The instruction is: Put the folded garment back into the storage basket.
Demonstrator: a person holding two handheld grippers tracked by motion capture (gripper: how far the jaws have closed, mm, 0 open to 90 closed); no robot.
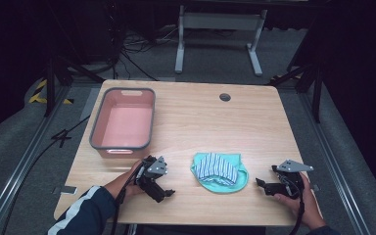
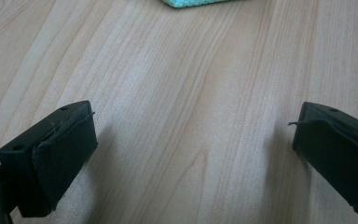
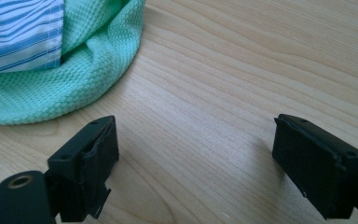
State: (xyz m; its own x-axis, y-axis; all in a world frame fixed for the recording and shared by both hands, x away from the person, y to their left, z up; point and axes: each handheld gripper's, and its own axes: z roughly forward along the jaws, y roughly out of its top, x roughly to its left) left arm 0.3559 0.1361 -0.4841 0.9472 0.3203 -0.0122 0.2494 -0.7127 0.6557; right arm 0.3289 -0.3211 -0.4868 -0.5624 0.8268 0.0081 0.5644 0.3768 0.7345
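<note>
— While both hands rest at the near edge of the desk (image 1: 191, 117), where do the claws sit?

— The left claw (image 1: 166, 194) is low over the wood near the front, just in front of the pink bin (image 1: 123, 123). The right claw (image 1: 260, 184) is at the other side, held by the right hand (image 1: 301, 203). Between them lies the folded cloth bundle (image 1: 219, 171).

— How are the jaws standing?

— Apart on both. In the left gripper view the left claw (image 2: 193, 140) has its two black jaws wide, with bare wood grain between them and a sliver of mint cloth (image 2: 191, 3) at the top edge. In the right gripper view the right claw (image 3: 196, 158) is likewise spread, holding nothing.

— And the bundle itself?

— It lies on the desk, near the front and a little right of centre. A blue-and-white striped piece (image 3: 21, 32) lies on top of a mint-green waffle-weave piece (image 3: 65, 88). The right claw's jaw is just beside the green edge, apart from it.

— The bin?

— Pink with a grey rim, at the left side of the desk, upright. Its inside looks bare from the high view.

— Anything else?

— A round grommet hole (image 1: 225, 97) near the far edge, and a dark sleeve with white stripes (image 1: 85, 213) on the left forearm.
</note>
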